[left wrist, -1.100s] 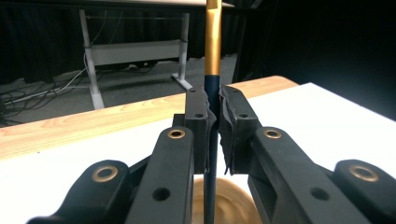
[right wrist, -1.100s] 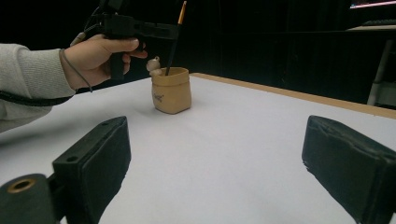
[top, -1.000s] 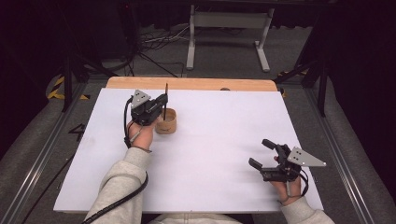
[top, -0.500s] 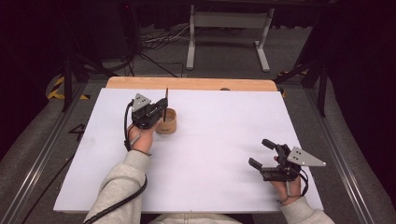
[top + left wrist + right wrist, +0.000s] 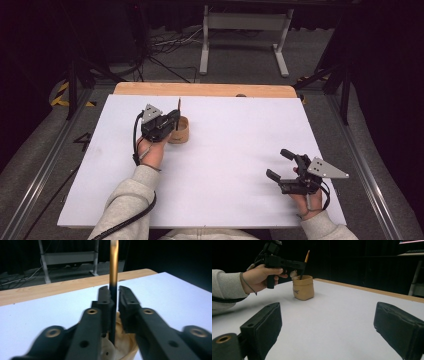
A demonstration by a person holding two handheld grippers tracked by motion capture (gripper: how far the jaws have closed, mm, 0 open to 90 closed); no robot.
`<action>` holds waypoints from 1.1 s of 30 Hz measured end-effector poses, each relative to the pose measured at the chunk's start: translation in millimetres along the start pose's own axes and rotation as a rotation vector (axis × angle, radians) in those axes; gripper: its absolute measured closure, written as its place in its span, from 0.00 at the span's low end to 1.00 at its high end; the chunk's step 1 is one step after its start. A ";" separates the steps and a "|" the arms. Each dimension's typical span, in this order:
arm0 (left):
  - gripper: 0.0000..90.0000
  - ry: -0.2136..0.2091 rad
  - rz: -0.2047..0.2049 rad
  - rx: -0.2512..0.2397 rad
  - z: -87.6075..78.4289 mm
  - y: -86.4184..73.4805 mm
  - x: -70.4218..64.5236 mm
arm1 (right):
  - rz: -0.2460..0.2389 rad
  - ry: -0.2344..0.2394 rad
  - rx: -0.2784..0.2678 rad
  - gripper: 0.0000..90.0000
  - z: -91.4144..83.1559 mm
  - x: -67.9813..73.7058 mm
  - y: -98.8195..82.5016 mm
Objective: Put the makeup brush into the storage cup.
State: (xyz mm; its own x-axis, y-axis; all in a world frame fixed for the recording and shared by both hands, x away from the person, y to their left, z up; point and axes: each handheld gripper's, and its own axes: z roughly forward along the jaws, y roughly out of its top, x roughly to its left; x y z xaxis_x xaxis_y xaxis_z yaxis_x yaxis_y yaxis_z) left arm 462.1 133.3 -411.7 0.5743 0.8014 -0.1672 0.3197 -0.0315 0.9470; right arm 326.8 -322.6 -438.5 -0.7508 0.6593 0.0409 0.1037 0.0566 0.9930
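The left gripper [image 5: 113, 302] has its jaws drawn narrow around a thin pencil-like stick [image 5: 113, 270], pinching it low on the shaft with only a slit of space on either side. The stick stands nearly upright with its lower end inside a small tan cup [image 5: 178, 130] — a grip that looks meant to steer it straight into the cup, or lift it straight out; which of the two I cannot tell. The cup sits on the white table [image 5: 235, 150] in its far-left part, just beside the gripper's front. The left hand [image 5: 151, 152] reaches forward, forearm stretched across the sheet, gripper held level above the cup's rim.

The right gripper [image 5: 289, 172] holds nothing — its jaws stand wide apart. It rests low near the table's right front edge, well apart from the cup, pointing toward it, seemingly parked while the other works.
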 end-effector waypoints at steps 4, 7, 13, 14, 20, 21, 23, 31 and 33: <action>0.72 -0.030 -0.027 -0.013 -4.6 2.2 -0.2 | -0.002 -0.001 -0.002 0.09 0.1 0.3 0.1; 0.61 -0.055 -0.036 -0.026 -8.7 4.0 -1.0 | -0.002 -0.002 -0.001 0.09 0.0 0.2 0.1; 0.33 -0.117 -0.051 -0.064 -20.0 10.6 -3.2 | -0.003 0.000 0.006 0.09 0.9 0.2 -0.4; 0.29 -0.128 -0.047 -0.072 -22.4 12.0 -4.0 | -0.002 -0.001 0.005 0.09 1.1 0.0 -0.4; 0.15 -0.231 -0.049 -0.099 -37.9 19.0 -10.7 | 0.000 0.002 0.004 0.09 2.6 -0.7 -0.3; 0.14 -0.244 -0.047 -0.104 -40.6 19.5 -11.4 | 0.000 0.000 0.004 0.09 2.5 -1.1 -0.4; 0.11 -0.264 -0.041 -0.108 -46.8 20.3 -13.0 | 0.005 -0.001 0.007 0.09 2.0 -2.0 -0.6; 0.05 -0.313 0.013 -0.109 -68.2 19.8 -12.3 | 0.014 -0.019 0.009 0.09 -0.8 -3.8 -1.4; 0.05 -0.315 0.020 -0.111 -74.3 18.2 -10.5 | 0.012 -0.020 0.012 0.09 -1.1 -3.7 -1.5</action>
State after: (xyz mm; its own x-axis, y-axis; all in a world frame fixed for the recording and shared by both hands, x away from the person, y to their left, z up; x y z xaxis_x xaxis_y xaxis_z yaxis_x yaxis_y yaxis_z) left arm 405.9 168.6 -372.3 0.7899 0.5766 -0.2088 0.2325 0.0336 0.9720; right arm 328.7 -326.0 -440.1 -0.7361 0.6750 0.0506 0.1207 0.0574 0.9910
